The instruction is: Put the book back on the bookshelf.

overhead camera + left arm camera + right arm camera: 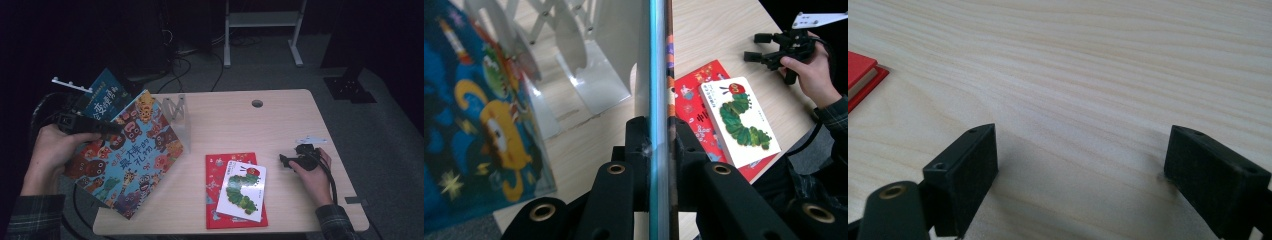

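Four picture books: one with cartoon animals (131, 157) at nine o'clock on the table (280, 120), one blue book (106, 97) at ten o'clock behind it, one red book (216, 172) at six o'clock, and one white caterpillar book (243, 190) lying on the red one. One clear book rack (179, 117) at eleven o'clock. Two hand-held grippers: the left gripper (112, 128) at nine o'clock, the right gripper (283, 161) at three o'clock.

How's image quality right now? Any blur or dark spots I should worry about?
High view: room behind the table is nearly black, tabletop evenly lit. Left gripper view: the clamped picture book and blue cover at left are blurred, the caterpillar book sharp. Right gripper view: jaws soft, wood grain crisp.
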### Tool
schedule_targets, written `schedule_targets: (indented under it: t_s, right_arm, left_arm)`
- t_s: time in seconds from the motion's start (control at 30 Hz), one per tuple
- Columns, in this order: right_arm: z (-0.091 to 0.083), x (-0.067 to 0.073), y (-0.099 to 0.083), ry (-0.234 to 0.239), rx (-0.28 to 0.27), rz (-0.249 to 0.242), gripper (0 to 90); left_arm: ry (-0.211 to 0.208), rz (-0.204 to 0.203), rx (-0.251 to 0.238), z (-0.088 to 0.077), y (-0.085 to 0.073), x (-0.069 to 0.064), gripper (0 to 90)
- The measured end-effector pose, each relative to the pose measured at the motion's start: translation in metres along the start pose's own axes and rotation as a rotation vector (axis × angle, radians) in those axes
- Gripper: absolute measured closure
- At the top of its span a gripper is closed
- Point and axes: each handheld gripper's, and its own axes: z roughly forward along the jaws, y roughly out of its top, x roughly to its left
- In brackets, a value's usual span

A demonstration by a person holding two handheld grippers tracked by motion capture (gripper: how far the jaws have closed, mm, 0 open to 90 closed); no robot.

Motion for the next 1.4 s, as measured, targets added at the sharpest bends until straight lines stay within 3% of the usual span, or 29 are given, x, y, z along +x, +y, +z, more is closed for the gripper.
schedule_targets:
  t_s: [0.37, 0.6, 0.7, 0.83, 1.4]
  right_arm:
    - [0.0, 0.0, 0.0, -0.001, 0.0, 0.001, 12.8]
    - [0.0, 0.0, 0.0, -0.002, 0.001, 0.003, 12.4]
    - [0.0, 0.0, 0.0, -0.002, 0.001, 0.003, 12.5]
    - [0.0, 0.0, 0.0, -0.002, 0.001, 0.003, 12.4]
    - [0.0, 0.0, 0.0, -0.005, 0.0, 0.004, 12.4]
  left_arm:
    - [0.081, -0.079, -0.006, -0.02, -0.017, 0.022, 80.8]
    - [0.125, -0.116, -0.005, -0.023, -0.019, 0.032, 80.8]
    - [0.161, -0.146, 0.002, -0.023, -0.018, 0.038, 80.9]
    - [0.178, -0.17, 0.002, -0.022, -0.014, 0.044, 80.8]
    - [0.27, -0.233, 0.0, -0.008, 0.01, 0.062, 80.8]
